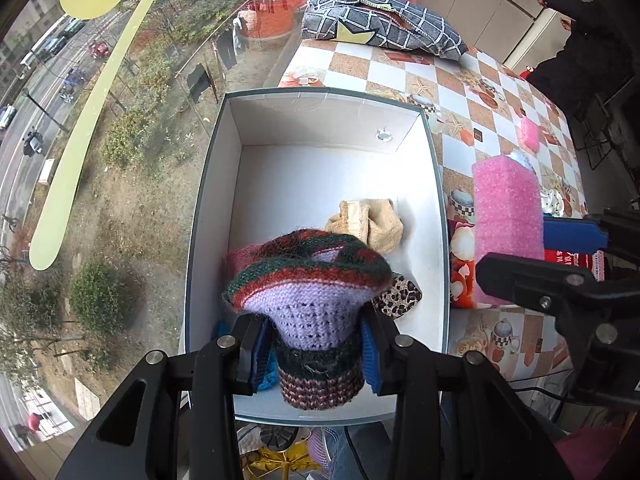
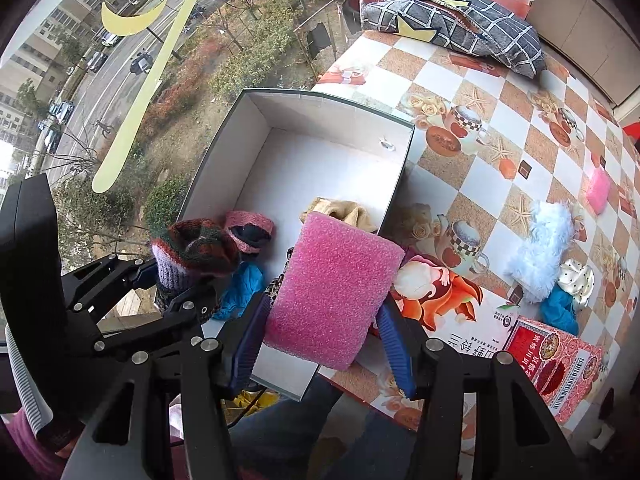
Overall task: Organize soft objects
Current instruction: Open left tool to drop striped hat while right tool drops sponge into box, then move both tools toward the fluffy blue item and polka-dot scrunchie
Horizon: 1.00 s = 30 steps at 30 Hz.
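While both of my tongs hang over the near end of the scene, the biggest thing I see is the worktop (image 2: 472,184), covered in a checked cloth printed with cups and starfish and set against a window. At its far end lies a dark grid-patterned cushion (image 2: 452,20). Nearer to me stands an open white box (image 1: 320,184), its long side along the window edge. Inside it, toward the near end, lie a beige cloth (image 1: 366,226), a pink knit piece (image 2: 250,230), a blue cloth (image 2: 244,284) and a leopard-print piece (image 1: 398,298). My right tongs (image 2: 324,336) are pinching a pink foam block (image 2: 334,292), held above the box's near right corner and rim. My left tongs (image 1: 316,348) are pinching a knit hat (image 1: 312,300), purple with red and green bands, above the box's near end. Out on the worktop to the right rest a fluffy pale blue item (image 2: 540,248), a white dotted cloth (image 2: 578,280) just beside it, another blue cloth (image 2: 560,310) and, further off, a small pink foam piece (image 2: 599,190).
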### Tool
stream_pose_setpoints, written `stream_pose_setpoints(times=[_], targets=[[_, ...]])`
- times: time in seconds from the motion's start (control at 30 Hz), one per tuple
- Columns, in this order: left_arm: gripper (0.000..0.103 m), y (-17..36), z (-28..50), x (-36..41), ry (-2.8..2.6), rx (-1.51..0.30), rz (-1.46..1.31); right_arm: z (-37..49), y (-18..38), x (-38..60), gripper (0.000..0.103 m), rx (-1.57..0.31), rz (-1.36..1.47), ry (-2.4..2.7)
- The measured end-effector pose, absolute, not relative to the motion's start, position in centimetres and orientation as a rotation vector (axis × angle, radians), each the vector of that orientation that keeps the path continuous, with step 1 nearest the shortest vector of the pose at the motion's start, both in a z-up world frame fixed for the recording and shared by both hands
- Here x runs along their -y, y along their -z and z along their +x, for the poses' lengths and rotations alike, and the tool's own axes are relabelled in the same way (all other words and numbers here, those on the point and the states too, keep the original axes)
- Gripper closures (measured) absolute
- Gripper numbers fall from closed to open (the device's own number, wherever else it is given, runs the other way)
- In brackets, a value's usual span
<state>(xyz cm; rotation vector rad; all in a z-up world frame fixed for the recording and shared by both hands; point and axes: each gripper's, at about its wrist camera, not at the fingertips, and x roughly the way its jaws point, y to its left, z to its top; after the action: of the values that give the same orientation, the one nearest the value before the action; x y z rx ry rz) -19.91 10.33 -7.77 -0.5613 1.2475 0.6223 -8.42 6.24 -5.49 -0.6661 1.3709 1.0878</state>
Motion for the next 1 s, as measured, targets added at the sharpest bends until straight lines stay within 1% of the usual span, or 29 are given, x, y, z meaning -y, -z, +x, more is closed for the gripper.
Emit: stream_pose_setpoints(times=[0.4,0.5,0.57,0.6,0.63,0.7,0.73,0.8,0.83,0.87,0.9,0.97,1.0], targets=[[0.062,9.0,-20.1,-11.8,-0.69,-1.262,-0.625,-7.9,5.6,-9.3,0.047,-1.384,-0.695,-1.142],[0.06,8.8,-20.2,-11.8,-0.698,-1.263,-0.622,-7.9,5.6,-9.9,0.047,-1.385,-0.696,-1.154],[0.056,8.7,-20.1,-11.8,-0.699,-1.264,-0.616,-7.9,5.6,-10.2,0.047,-1.391,-0.695,-1.162],[0.049,8.7,-20.1,-11.8,-0.701,-1.265,-0.611,-7.9,5.7,-10.3,0.047,-1.396,-0.693,-1.165],[0.038,8.7,-20.1,-11.7,-0.706,-1.27,-0.604,-7.8,5.7,-10.4,0.047,-1.398,-0.694,-1.166],[0.027,8.6,-20.0,-11.5,-0.715,-1.274,-0.586,-7.8,5.7,-10.5,0.046,-1.4,-0.698,-1.165],[0.024,8.5,-20.0,-11.5,-0.721,-1.269,-0.576,-7.8,5.8,-10.5,0.046,-1.403,-0.698,-1.165],[0.022,8.2,-20.1,-11.3,-0.725,-1.248,-0.574,-7.7,5.8,-10.4,0.045,-1.41,-0.7,-1.165],[0.021,8.1,-20.2,-11.4,-0.72,-1.23,-0.591,-7.6,5.8,-10.3,0.034,-1.413,-0.698,-1.165],[0.019,8.0,-20.4,-11.4,-0.714,-1.213,-0.615,-7.6,5.8,-10.3,0.021,-1.411,-0.7,-1.157],[0.015,8.0,-20.6,-11.6,-0.71,-1.201,-0.639,-7.4,5.7,-10.2,0.017,-1.409,-0.694,-1.157],[0.007,8.0,-20.6,-11.7,-0.713,-1.19,-0.665,-7.1,5.5,-10.0,0.016,-1.415,-0.671,-1.161],[0.001,8.1,-20.6,-11.7,-0.717,-1.19,-0.671,-7.0,5.5,-9.9,0.016,-1.418,-0.663,-1.159]])
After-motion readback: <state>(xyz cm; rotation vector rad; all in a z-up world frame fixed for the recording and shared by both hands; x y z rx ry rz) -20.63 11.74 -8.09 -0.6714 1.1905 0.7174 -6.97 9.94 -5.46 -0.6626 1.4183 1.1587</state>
